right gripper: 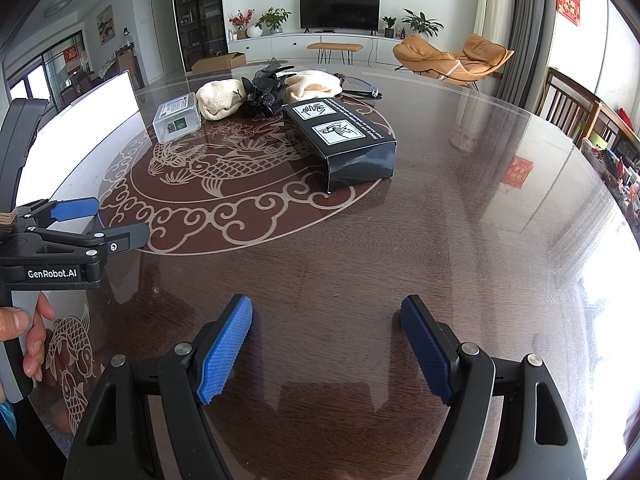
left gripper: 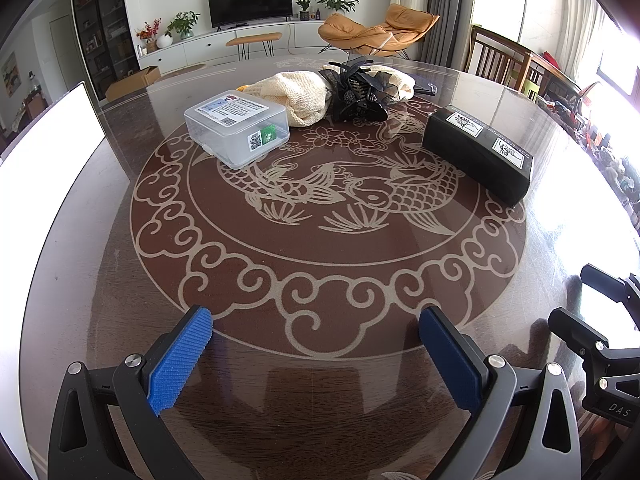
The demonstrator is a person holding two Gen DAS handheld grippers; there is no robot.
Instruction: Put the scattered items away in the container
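Observation:
A clear plastic box (left gripper: 237, 130) (right gripper: 177, 117) with a labelled lid sits left of centre on the round table. Behind it lie a cream knitted cloth (left gripper: 296, 94) (right gripper: 220, 99) and a black hair clip with mesh (left gripper: 358, 90) (right gripper: 264, 94). Glasses (right gripper: 362, 87) lie beyond them. A long black carton (left gripper: 478, 152) (right gripper: 340, 142) rests to the right. My left gripper (left gripper: 316, 326) hovers open over the near table edge, empty. My right gripper (right gripper: 326, 316) is also open and empty, well short of every item. The left gripper (right gripper: 84, 220) shows side-on in the right wrist view, held by a hand (right gripper: 28, 336).
The glass-topped table (left gripper: 320, 248) carries a fish and cloud pattern. A white panel (left gripper: 44, 144) (right gripper: 84, 120) stands at the left edge. Wooden chairs (left gripper: 516, 64) (right gripper: 572, 108) flank the right side. A television (left gripper: 249, 1), plants and an orange lounge chair (left gripper: 376, 30) fill the room beyond.

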